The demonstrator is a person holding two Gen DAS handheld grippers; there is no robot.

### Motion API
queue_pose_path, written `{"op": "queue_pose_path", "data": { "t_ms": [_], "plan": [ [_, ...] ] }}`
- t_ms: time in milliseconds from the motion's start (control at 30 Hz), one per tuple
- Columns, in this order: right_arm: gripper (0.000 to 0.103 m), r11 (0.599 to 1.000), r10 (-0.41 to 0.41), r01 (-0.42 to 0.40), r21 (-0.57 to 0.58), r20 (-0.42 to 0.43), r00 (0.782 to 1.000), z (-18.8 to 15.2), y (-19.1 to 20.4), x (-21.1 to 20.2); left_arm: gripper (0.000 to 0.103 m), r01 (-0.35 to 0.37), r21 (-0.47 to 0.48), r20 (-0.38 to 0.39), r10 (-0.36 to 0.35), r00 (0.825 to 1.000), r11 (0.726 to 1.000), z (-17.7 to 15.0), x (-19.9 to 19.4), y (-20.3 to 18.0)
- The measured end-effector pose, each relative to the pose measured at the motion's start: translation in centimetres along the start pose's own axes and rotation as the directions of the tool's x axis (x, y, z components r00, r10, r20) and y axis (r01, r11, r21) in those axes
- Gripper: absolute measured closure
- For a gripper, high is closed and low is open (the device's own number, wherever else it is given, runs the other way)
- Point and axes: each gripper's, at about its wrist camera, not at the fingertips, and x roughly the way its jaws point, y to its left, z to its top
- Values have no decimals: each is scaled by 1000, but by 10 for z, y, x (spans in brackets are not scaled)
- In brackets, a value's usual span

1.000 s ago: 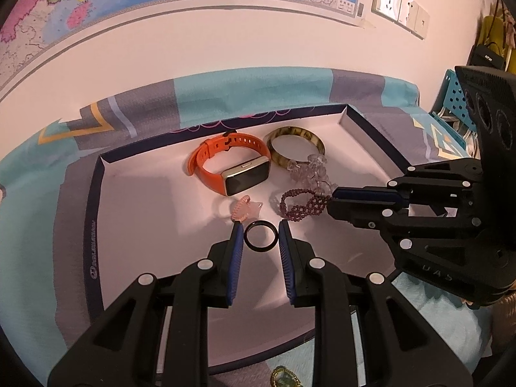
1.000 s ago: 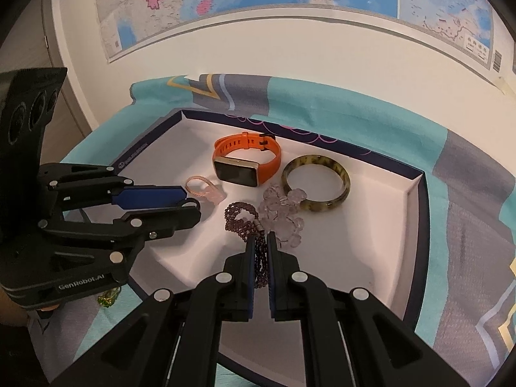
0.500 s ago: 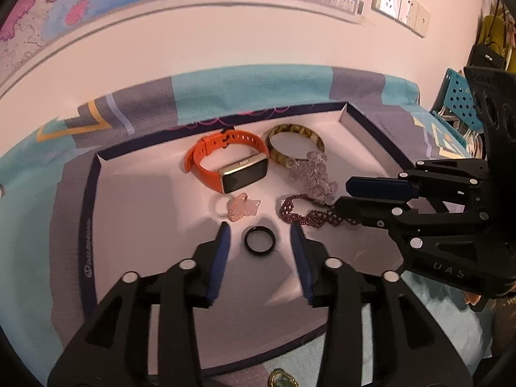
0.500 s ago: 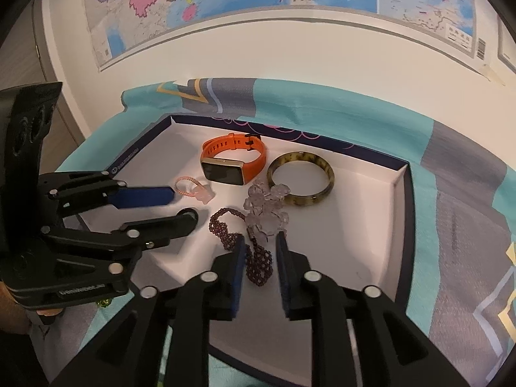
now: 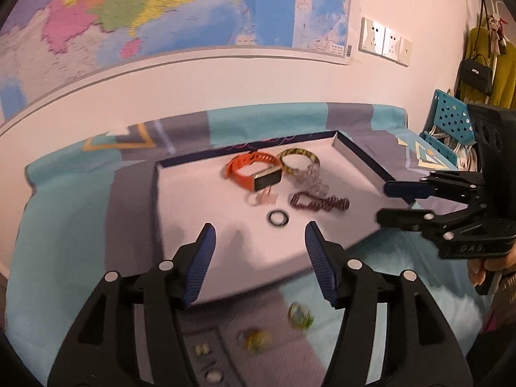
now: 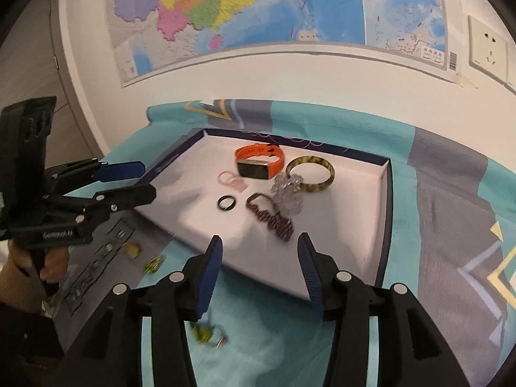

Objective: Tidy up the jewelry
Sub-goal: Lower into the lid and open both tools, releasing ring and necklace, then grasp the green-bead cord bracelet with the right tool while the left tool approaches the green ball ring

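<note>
Jewelry sits gathered in a shallow white tray with a dark rim, on a teal and grey cloth: an orange watch, a mottled bangle, a clear bead bracelet, a purple bead bracelet, a pale pink ring and a black ring, all toward the tray's far right part. Several small yellowish pieces lie outside on the cloth, just off the tray's near edge. The left gripper hangs over that near edge with its jaws spread wide and empty; the right gripper is likewise wide apart and holds nothing, near the tray's near right corner. Judging from this, the loose pieces are next. They are tiny and blurred here, so a gripper closing on them could pinch the cloth instead, or flick one away. Reaching across could also nudge the tray rim and scatter the rings.
</note>
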Motion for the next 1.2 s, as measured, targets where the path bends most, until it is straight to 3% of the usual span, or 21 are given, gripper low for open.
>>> {"op": "queue_pose_path", "data": {
  "t_ms": [367, 633, 800, 1033, 1200],
  "plan": [
    [56, 1000, 11, -11, 3, -74, 997, -52, 24, -11, 45, -13, -38, -43, 11, 999, 999, -52, -26, 13],
    [58, 999, 9, -12, -43, -68, 998, -59, 43, -13, 43, -12, -19, -67, 11, 998, 1000, -68, -28, 1],
    [71, 997, 30, -35, -68, -84, 996, -58, 53, -9, 43, -5, -24, -85, 3, 996, 1000, -76, -28, -1],
    [74, 998, 16, -23, -67, -104, 994, -60, 56, 1, 43, 4, -18, -95, -6, 995, 1000, -79, -26, -4],
    [83, 998, -2, -5, -63, -119, 993, -60, 54, 7, 43, 15, -17, -106, -16, 994, 1000, -78, -20, -6]
  ]
}}
